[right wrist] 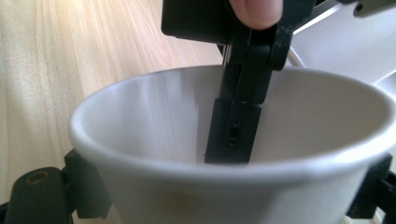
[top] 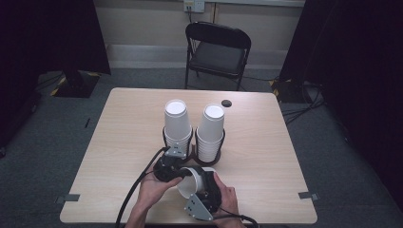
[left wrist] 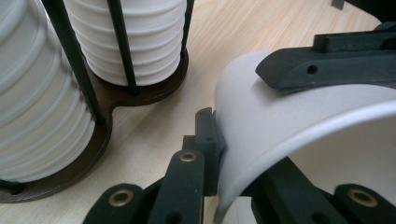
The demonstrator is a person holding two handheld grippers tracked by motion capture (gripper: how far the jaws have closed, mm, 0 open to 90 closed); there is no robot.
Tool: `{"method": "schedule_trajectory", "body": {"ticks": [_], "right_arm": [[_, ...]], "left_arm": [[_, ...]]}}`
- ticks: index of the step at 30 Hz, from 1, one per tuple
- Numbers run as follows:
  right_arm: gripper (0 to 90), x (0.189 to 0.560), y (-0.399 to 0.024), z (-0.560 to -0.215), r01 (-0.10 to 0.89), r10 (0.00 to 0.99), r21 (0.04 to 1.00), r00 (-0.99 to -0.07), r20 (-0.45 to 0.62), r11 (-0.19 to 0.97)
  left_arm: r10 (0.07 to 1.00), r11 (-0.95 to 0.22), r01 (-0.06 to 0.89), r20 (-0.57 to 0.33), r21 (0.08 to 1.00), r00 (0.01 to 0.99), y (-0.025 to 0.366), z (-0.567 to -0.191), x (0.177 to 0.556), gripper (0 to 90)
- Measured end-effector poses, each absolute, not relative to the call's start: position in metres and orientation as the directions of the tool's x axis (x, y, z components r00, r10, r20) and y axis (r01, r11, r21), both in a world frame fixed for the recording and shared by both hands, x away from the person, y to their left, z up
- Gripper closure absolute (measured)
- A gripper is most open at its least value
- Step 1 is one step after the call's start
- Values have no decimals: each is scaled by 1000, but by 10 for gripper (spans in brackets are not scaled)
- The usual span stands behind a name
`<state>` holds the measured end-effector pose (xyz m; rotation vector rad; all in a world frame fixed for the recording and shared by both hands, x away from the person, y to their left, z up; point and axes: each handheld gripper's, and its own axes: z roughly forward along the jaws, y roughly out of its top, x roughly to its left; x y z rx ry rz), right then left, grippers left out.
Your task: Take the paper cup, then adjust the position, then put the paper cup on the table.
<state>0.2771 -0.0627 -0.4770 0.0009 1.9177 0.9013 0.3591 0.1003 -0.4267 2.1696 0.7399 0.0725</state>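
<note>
A single white paper cup (top: 194, 182) lies tilted near the table's front edge, held between both grippers. My left gripper (left wrist: 223, 163) is shut on the cup's wall at the rim, with one jaw inside the cup (right wrist: 154, 112) and one outside. My right gripper (right wrist: 229, 196) is shut around the cup's body, a jaw pressed on each side. In the high view the left gripper (top: 181, 174) sits just left of the cup and the right gripper (top: 198, 189) below it. Behind them, two stacks of upturned white cups (top: 177, 121) (top: 210, 128) stand in a dark wooden holder (top: 192, 154).
The holder's black rods and base (left wrist: 135, 95) stand close in front of my left gripper. A small black round object (top: 226, 103) lies near the table's far edge. A black folding chair (top: 216, 50) stands beyond the light wooden table (top: 271, 156). Cables trail off the front edge.
</note>
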Motion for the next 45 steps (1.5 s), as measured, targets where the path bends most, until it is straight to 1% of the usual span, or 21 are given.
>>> {"method": "schedule_trajectory", "body": {"ticks": [3,5,7,9,11,14,15,16,18,20,22,25,26,28,31,34,35,36,39,42,45], "right_arm": [[126,277,-65,-476,-351,378,599,-527,-762,719],[126,278,-66,-476,-347,382,607,-533,-755,715],[125,278,-66,-476,-337,398,622,-538,-743,707],[126,280,-69,-477,-318,427,663,-565,-706,677],[126,282,-72,-479,-304,442,674,-565,-697,673],[126,283,-80,-478,-288,465,700,-577,-671,653],[125,282,-84,-478,-272,481,715,-583,-655,644],[125,282,-84,-478,-272,481,715,-583,-655,644],[125,283,-87,-477,-264,486,723,-589,-645,639],[125,283,-91,-477,-196,521,755,-616,-591,625],[125,286,-96,-476,-165,549,783,-627,-553,600],[125,288,-100,-476,-140,570,803,-634,-523,580],[125,289,-104,-476,-119,591,823,-640,-491,555],[124,290,-106,-476,-109,598,831,-644,-477,546],[123,291,-115,-474,-76,621,861,-662,-420,502],[122,293,-120,-474,-59,636,878,-667,-389,475],[122,294,-125,-473,-40,649,892,-672,-357,449],[122,294,-125,-473,-40,649,892,-672,-357,449],[122,297,-133,-471,-10,676,919,-674,-298,395],[122,302,-141,-470,15,702,936,-665,-254,353],[121,306,-147,-468,37,718,942,-658,-229,335]], "left_arm": [[539,-455,486,-203,746,817,103,-427,358,789],[536,-430,483,-215,763,816,106,-429,357,775],[547,-415,468,-197,780,813,109,-431,355,736],[571,-411,429,-140,805,809,109,-430,349,636],[584,-399,396,-104,827,805,110,-427,342,587],[595,-352,366,-96,862,798,113,-424,336,541],[593,-333,358,-101,872,799,114,-424,335,483],[588,-315,351,-109,882,802,115,-424,334,483],[587,-285,346,-123,894,800,118,-425,332,430],[613,-262,348,-123,900,781,120,-425,329,377],[638,-241,339,-114,909,761,124,-424,325,312],[644,-210,324,-119,923,756,131,-424,320,304],[656,-203,315,-110,927,747,133,-424,318,279],[689,-176,317,-114,932,716,138,-427,316,275],[729,-135,339,-138,931,670,145,-431,314,200],[756,-116,339,-138,934,639,150,-438,313,182],[764,-107,337,-140,935,630,153,-440,313,156],[767,-96,338,-148,936,625,155,-443,313,156],[779,-82,341,-153,936,608,162,-450,314,153],[816,-84,349,-137,933,562,167,-458,315,155],[810,-79,332,-134,940,571,172,-466,315,155]]}}
